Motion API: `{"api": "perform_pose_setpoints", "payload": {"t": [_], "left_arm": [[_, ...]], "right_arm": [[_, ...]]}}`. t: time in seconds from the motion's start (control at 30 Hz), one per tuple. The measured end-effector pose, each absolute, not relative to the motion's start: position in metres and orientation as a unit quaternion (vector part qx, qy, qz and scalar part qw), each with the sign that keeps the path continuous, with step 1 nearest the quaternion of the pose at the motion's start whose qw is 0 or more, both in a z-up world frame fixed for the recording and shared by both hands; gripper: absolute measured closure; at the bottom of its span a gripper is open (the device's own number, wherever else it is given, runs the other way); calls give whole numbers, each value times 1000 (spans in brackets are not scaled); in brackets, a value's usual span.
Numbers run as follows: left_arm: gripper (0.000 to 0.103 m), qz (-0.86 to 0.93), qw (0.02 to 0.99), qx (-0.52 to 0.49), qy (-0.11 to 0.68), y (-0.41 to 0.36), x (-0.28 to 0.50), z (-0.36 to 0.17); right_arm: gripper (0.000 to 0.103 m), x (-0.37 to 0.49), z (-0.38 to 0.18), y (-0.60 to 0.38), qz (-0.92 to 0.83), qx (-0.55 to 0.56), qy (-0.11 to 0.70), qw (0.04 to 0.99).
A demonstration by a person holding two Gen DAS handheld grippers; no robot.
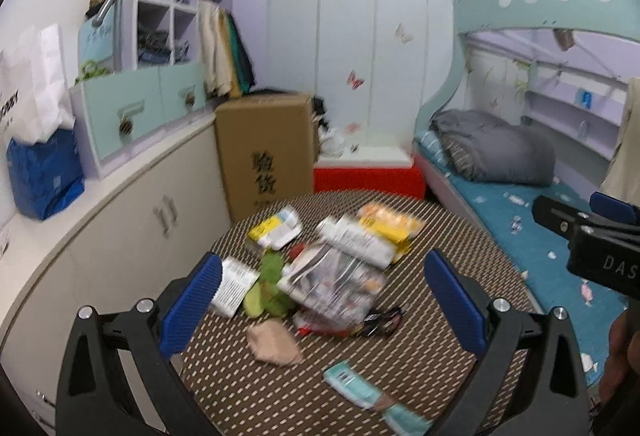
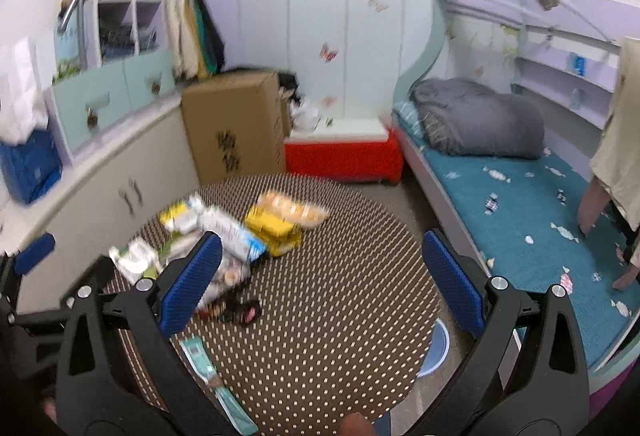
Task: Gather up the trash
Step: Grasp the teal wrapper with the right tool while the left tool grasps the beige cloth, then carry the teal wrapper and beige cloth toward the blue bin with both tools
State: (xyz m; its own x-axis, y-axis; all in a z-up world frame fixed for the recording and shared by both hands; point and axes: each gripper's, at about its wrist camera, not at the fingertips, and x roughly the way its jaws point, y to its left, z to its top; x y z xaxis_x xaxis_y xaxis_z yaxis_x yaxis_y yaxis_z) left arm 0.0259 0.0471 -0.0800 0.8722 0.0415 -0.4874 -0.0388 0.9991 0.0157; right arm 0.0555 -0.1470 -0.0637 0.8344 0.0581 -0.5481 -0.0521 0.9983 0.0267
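Note:
A pile of trash lies on a round brown dotted table (image 1: 420, 368): a silver printed wrapper (image 1: 336, 284), yellow packets (image 1: 394, 226), green peel (image 1: 272, 288), a crumpled tan tissue (image 1: 274, 342), a dark red wrapper (image 1: 380, 320) and a teal strip (image 1: 352, 384). My left gripper (image 1: 322, 302) is open, above the pile. My right gripper (image 2: 320, 282) is open over the bare middle of the table (image 2: 340, 316), with the pile (image 2: 240, 236) to its left. The teal strip (image 2: 200, 356) lies near its left finger.
A cardboard box (image 1: 266, 147) and a red-and-white chest (image 1: 368, 171) stand behind the table. White cabinets (image 1: 132, 236) run along the left. A bunk bed with a teal mattress (image 2: 520, 203) and grey duvet (image 2: 480, 123) lies on the right.

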Motion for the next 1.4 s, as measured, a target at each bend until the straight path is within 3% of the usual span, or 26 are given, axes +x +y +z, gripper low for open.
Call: {"api": "perform_pose_setpoints", "payload": {"t": [0.47,0.63,0.77,0.83,0.87,1.17,1.2,1.23,1.33,1.4], "left_arm": [[4,77,926,-1,369,112,40,-177],[4,72,920,5,385,114,52,-191],[4,69,916,16,396,111,65,-199],[4,70,913,17,401,112,75,-202],[4,70,912,16,404,112,80,-204],[5,48,896,26,440,103,124,-230],[15,40,895,26,443,102,125,-231],[34,33,892,27,450,100,127,-234],[57,12,889,22,457,94,127,-237],[64,8,890,26,455,89,122,-235]], "right_arm": [[7,76,-197,-76,171,-59,457,871],[22,59,-220,-51,218,-101,476,846],[43,57,-228,-42,218,-122,477,843],[63,58,-229,-38,222,-126,469,845],[78,61,-231,-37,220,-127,468,846],[80,80,-223,-83,219,-62,476,849],[80,82,-222,-87,218,-57,475,851],[80,83,-222,-95,216,-48,475,852],[80,85,-221,-112,204,-33,474,856],[80,85,-222,-121,199,-23,474,858]]}}
